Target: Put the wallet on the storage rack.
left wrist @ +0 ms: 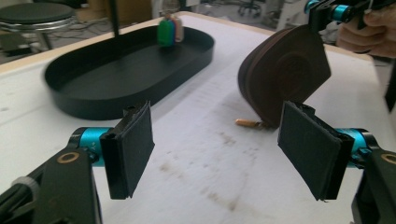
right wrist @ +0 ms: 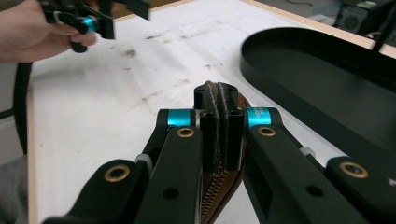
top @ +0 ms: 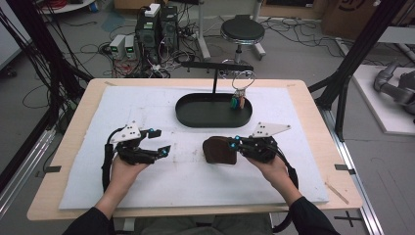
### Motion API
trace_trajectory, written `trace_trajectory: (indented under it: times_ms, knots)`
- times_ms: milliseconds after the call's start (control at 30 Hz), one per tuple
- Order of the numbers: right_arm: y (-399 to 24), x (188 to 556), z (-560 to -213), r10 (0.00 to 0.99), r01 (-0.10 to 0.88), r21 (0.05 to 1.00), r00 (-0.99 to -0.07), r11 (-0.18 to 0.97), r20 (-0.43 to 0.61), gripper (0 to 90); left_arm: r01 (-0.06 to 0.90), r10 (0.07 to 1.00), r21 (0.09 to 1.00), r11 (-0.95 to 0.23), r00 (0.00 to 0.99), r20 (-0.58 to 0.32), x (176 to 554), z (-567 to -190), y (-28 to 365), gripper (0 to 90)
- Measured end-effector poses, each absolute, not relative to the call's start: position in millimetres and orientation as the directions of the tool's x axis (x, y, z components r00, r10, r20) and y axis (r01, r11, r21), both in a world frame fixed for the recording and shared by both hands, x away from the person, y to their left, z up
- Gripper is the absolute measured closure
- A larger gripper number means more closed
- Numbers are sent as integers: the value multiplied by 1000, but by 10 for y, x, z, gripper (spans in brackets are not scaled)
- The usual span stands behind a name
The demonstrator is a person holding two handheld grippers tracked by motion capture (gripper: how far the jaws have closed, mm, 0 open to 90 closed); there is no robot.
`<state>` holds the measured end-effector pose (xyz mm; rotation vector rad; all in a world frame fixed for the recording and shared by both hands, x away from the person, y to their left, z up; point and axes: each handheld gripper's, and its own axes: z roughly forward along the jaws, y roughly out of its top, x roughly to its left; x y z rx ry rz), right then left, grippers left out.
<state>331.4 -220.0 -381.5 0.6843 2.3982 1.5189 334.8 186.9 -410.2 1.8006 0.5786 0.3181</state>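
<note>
Surface: white mat on a wooden counter, lab clutter behind.
Pouch: brown zip pouch at mid-mat, raised on edge, its lower edge close to the mat; zipper pull hangs at its bottom.
Right tool: right tool is clamped on the pouch's zipped rim, pads together.
Left tool: left tool stands at 9 o'clock of the pouch, jaws wide apart, nothing between them.
Tray: black oval tray at 12 o'clock, keys hanging over it from a stand.
Progress: pouch gripped and lifted; opening it or moving it seems yet to come.
</note>
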Motion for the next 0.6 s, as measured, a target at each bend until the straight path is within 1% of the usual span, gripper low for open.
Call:
trace_trajectory:
  times_ms: [67, 167, 233, 267, 300, 333, 367, 467, 600]
  knots:
    - [-2175, 3294, -3802, 480, 252, 895, -876, 369, 49, 894, 228, 492, 949, -217, 865, -96, 3378, -4107, 1749, 261]
    - [-2156, 3271, -3790, 461, 235, 895, -887, 378, 38, 894, 227, 469, 947, -228, 878, -98, 3400, -4109, 1666, 259]
    - [-2154, 3264, -3789, 452, 231, 895, -891, 382, 37, 894, 224, 432, 943, -244, 896, -101, 3435, -4114, 1548, 259]
    - [-2157, 3254, -3787, 440, 223, 894, -897, 388, 33, 894, 228, 397, 938, -262, 911, -110, 3467, -4122, 1442, 256]
    - [-2162, 3249, -3785, 436, 219, 894, -899, 390, 30, 894, 228, 397, 938, -262, 911, -110, 3467, -4122, 1442, 256]
    - [-2167, 3244, -3783, 432, 213, 895, -902, 392, 26, 894, 235, 362, 933, -273, 924, -126, 3495, -4134, 1356, 255]
    - [-2167, 3244, -3783, 432, 213, 895, -902, 392, 26, 894, 235, 362, 933, -273, 924, -126, 3495, -4134, 1356, 255]
    - [-2182, 3225, -3781, 418, 207, 894, -908, 398, 23, 894, 252, 307, 925, -284, 938, -161, 3555, -4165, 1213, 255]
    - [-2223, 3209, -3785, 394, 195, 890, -919, 411, 20, 893, 266, 292, 916, -299, 940, -177, 3623, -4253, 1028, 255]
